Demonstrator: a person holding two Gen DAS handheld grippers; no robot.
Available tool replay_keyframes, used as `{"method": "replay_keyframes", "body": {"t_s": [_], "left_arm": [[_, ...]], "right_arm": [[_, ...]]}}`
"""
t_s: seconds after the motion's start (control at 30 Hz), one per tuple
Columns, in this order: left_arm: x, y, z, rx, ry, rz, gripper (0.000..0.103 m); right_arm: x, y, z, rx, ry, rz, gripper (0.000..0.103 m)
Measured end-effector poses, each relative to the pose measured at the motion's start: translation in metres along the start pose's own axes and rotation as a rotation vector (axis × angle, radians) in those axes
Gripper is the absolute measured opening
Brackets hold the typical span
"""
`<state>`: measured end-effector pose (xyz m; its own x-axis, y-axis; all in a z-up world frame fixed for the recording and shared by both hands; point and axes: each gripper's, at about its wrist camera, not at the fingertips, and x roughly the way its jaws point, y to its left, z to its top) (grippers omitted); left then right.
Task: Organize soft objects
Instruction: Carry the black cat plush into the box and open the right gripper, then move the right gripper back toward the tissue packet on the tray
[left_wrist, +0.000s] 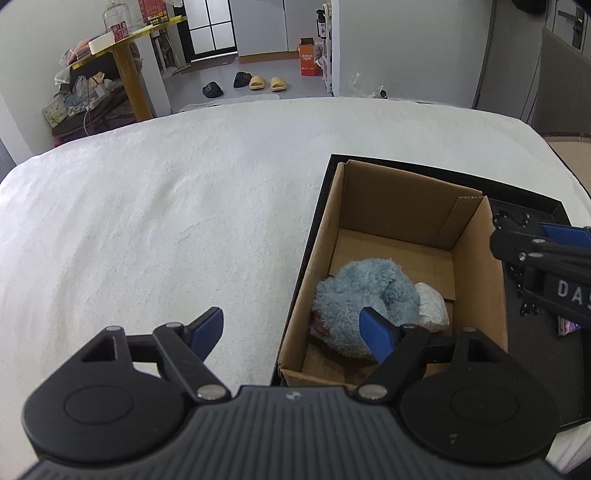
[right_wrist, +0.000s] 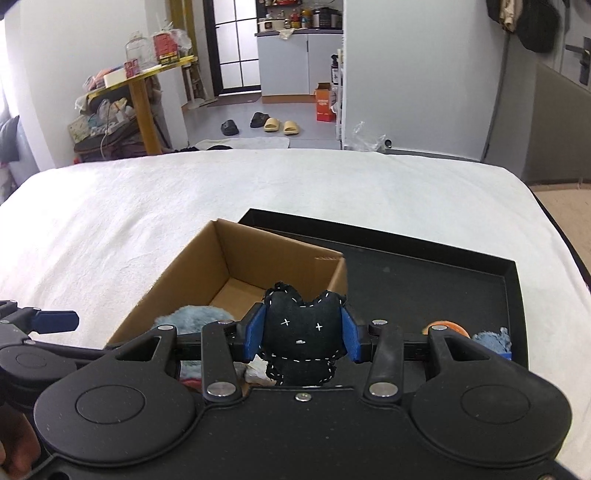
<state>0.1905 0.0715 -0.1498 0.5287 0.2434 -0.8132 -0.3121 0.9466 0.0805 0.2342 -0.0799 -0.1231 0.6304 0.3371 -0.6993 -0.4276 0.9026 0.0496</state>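
White bed (right_wrist: 184, 192), box (right_wrist: 236, 258) at 12 o'clock. Right hand-held gripper (right_wrist: 303, 334) squeezing black plush (right_wrist: 301, 332) for dropping in; left hand-held gripper (left_wrist: 293, 332) spread wide, empty.

Both views were bright, with even, diffuse indoor light. The white fluffy bed cover (left_wrist: 155, 206) was nearly blown out, texture faint. Shadows were soft inside the brown cardboard box (left_wrist: 406, 236). Strong fisheye bending and dark corner vignetting. Focus sharp, no motion blur.

The cardboard box (left_wrist: 402, 236) is bare at its far half; a blue plush (left_wrist: 365, 295) and a white bundle (left_wrist: 432, 306) fill its near end.
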Motion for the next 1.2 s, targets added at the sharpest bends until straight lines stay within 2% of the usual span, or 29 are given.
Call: {"method": "replay_keyframes", "body": {"t_s": [0.17,0.23,0.3,0.43,0.57,0.67,0.73,0.8,0.87,1.07,1.2], "left_arm": [[0.007,0.008,0.0,-0.029,0.022,-0.033,0.076],[0.01,0.013,0.0,-0.052,0.026,-0.052,0.072],[0.013,0.017,-0.001,-0.07,0.037,-0.068,0.06],[0.017,0.021,-0.002,-0.082,0.055,-0.093,0.044],[0.02,0.022,-0.002,-0.086,0.068,-0.091,0.021],[0.021,0.024,-0.002,-0.097,0.075,-0.116,0.013],[0.021,0.025,-0.003,-0.097,0.072,-0.126,0.012],[0.021,0.026,-0.003,-0.097,0.071,-0.127,0.012],[0.02,0.027,-0.004,-0.099,0.07,-0.132,0.012],[0.018,0.026,-0.003,-0.095,0.065,-0.127,0.011],[0.018,0.024,-0.003,-0.081,0.065,-0.11,0.012]], "right_arm": [[0.004,0.019,0.008,-0.071,-0.006,-0.01,0.044],[0.006,0.024,0.011,-0.086,-0.014,-0.006,0.044],[0.006,0.028,0.016,-0.101,-0.024,0.0,0.044],[0.005,0.037,0.023,-0.148,-0.062,0.02,0.044],[0.007,0.046,0.029,-0.2,-0.076,0.027,0.044],[0.006,0.056,0.032,-0.242,-0.084,0.037,0.044],[0.005,0.061,0.034,-0.262,-0.087,0.051,0.049],[0.003,0.065,0.036,-0.282,-0.092,0.076,0.063],[0.001,0.066,0.036,-0.301,-0.105,0.064,0.07],[-0.001,0.037,0.032,-0.196,-0.077,0.033,0.072],[-0.003,0.026,0.021,-0.178,-0.066,0.005,0.072]]}}
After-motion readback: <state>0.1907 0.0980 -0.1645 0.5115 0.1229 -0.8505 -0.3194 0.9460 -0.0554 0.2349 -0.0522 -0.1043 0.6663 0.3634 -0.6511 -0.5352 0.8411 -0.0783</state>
